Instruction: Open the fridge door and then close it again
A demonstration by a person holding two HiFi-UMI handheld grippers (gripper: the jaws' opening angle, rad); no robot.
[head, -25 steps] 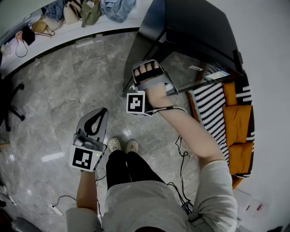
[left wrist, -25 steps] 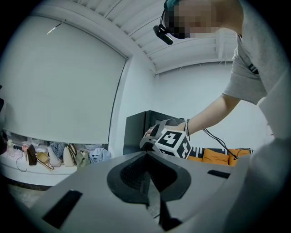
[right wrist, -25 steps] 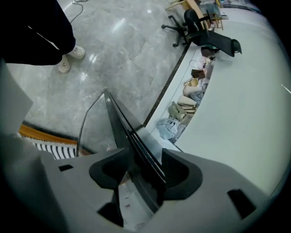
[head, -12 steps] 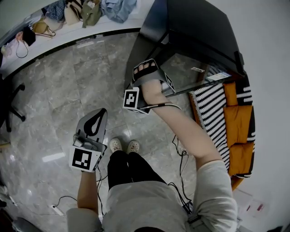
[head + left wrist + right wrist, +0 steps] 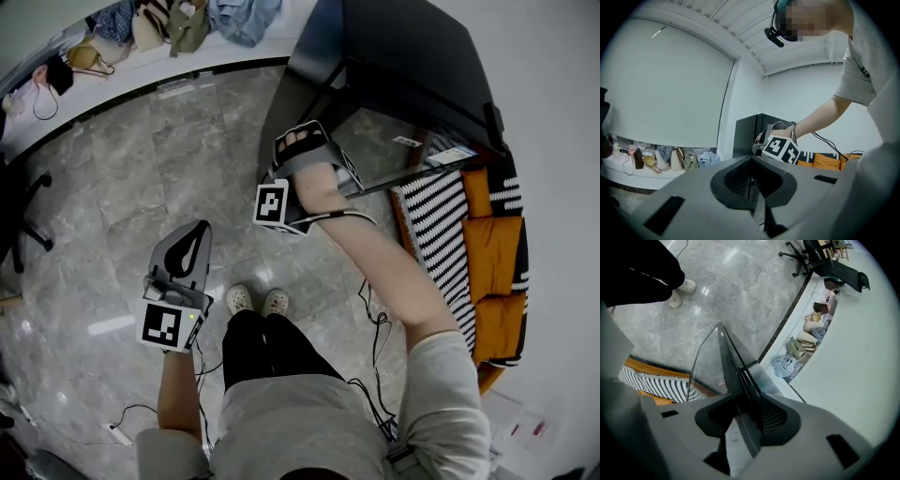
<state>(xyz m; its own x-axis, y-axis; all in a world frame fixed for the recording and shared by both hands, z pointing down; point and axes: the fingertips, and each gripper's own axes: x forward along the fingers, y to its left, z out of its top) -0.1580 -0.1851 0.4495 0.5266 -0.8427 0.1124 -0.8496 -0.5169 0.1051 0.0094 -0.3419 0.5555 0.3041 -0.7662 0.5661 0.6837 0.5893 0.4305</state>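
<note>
Two claws in frame, only one on the job. Grey stone floor (image 5: pixel 141 159) fills most of the head view. Black fridge (image 5: pixel 412 56) stands at the top right against the white wall, with its glass door (image 5: pixel 732 359) ajar (floor shows through the pane). White counter (image 5: pixel 141 66) runs along the top left, and bags (image 5: pixel 150 23) and clothes are piled on it. Striped cushion (image 5: pixel 436 220) and orange cushions (image 5: pixel 492 253) lie at the right, just beside the fridge.

Right claw (image 5: pixel 743 411) is on the door's free edge, angled down. Its jaws have just been closing. The black door frame runs between them, pads against both faces, so it is gripping the door.

Left claw (image 5: pixel 195 239) is well apart from the fridge, left of the person's legs and roughly level. Its jaws are together with nothing in them.

White shoes (image 5: pixel 253 300) sit on the floor between the two arms. Thin black cable (image 5: pixel 375 319) trails on the floor under the right arm.
</note>
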